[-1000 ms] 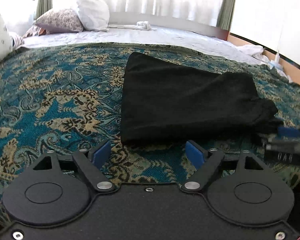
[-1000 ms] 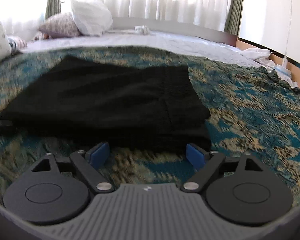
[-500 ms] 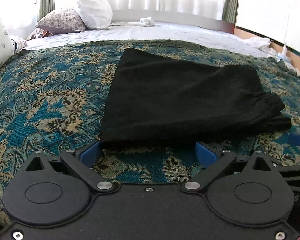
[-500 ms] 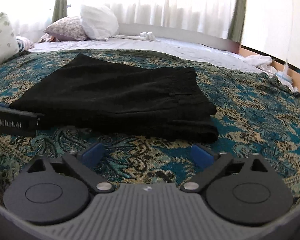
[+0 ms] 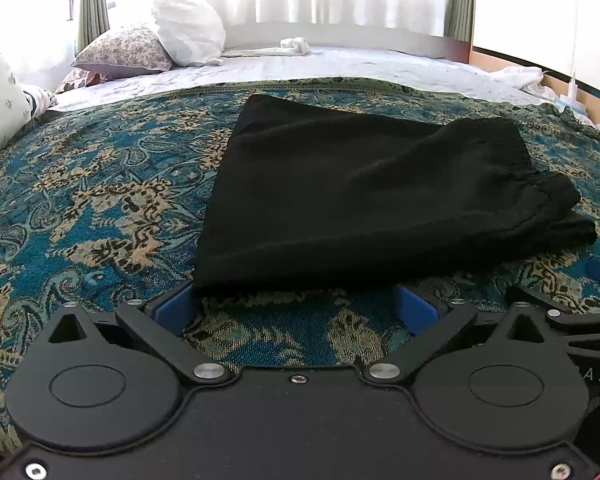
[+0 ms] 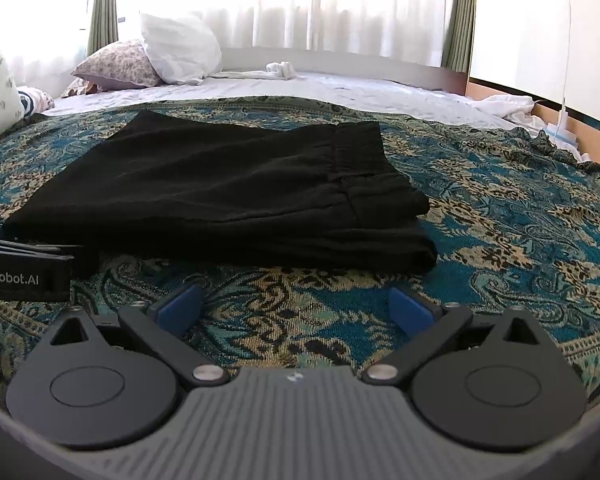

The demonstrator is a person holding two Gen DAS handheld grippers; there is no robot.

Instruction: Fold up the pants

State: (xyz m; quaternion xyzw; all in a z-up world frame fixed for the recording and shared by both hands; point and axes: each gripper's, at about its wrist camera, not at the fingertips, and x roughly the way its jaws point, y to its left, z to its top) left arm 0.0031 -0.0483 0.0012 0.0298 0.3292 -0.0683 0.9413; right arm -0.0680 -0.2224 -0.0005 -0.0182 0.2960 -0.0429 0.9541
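My left tongs (image 5: 296, 306) and right tongs (image 6: 294, 306) both gaped wide, gripping nothing, just short of the folded black pants (image 5: 364, 196) (on the patterned bedspread (image 5: 80, 208)).

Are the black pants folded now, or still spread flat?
Folded: the black pants lie in stacked layers on the patterned bedspread, waistband doubled at one end.

The bed (image 5: 340, 68) wears a white sheet with a teal patterned throw (image 5: 100, 208) over its near part. Black pants (image 5: 360, 200) lie folded on the throw. Pillows (image 5: 188, 30) and what looks like a rolled white cloth (image 5: 294, 44) sit at the far end.
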